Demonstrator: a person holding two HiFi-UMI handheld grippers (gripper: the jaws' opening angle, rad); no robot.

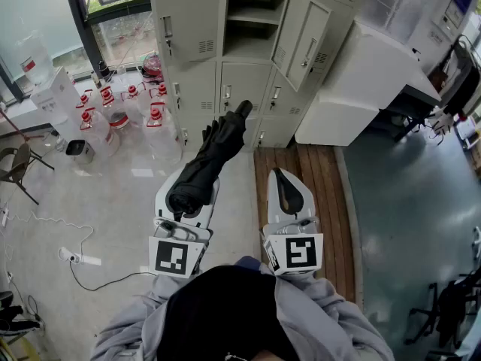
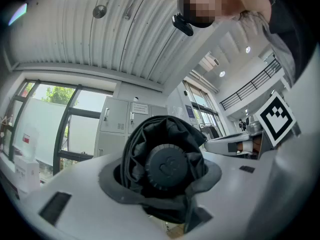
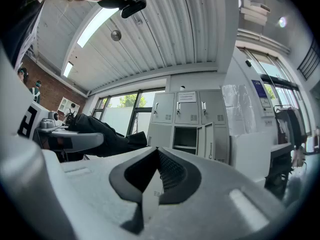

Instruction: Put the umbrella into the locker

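Observation:
My left gripper (image 1: 189, 192) is shut on a black folded umbrella (image 1: 214, 150), which sticks out forward and up toward the grey lockers. In the left gripper view the umbrella's round end cap (image 2: 171, 167) and bunched fabric fill the space between the jaws. One locker compartment (image 1: 252, 21) stands open, its door (image 1: 301, 40) swung to the right; the right gripper view shows it too, straight ahead (image 3: 186, 138). My right gripper (image 1: 286, 180) is held beside the left one, shut with nothing in it. The umbrella (image 3: 100, 131) shows at the left of that view.
Several large water bottles (image 1: 128, 115) with red caps stand on the floor left of the lockers. A white cabinet (image 1: 361, 89) sits to the right of them. Below me runs a wooden strip (image 1: 319, 201). A folding chair (image 1: 15, 168) and a cable (image 1: 71, 258) lie at the left.

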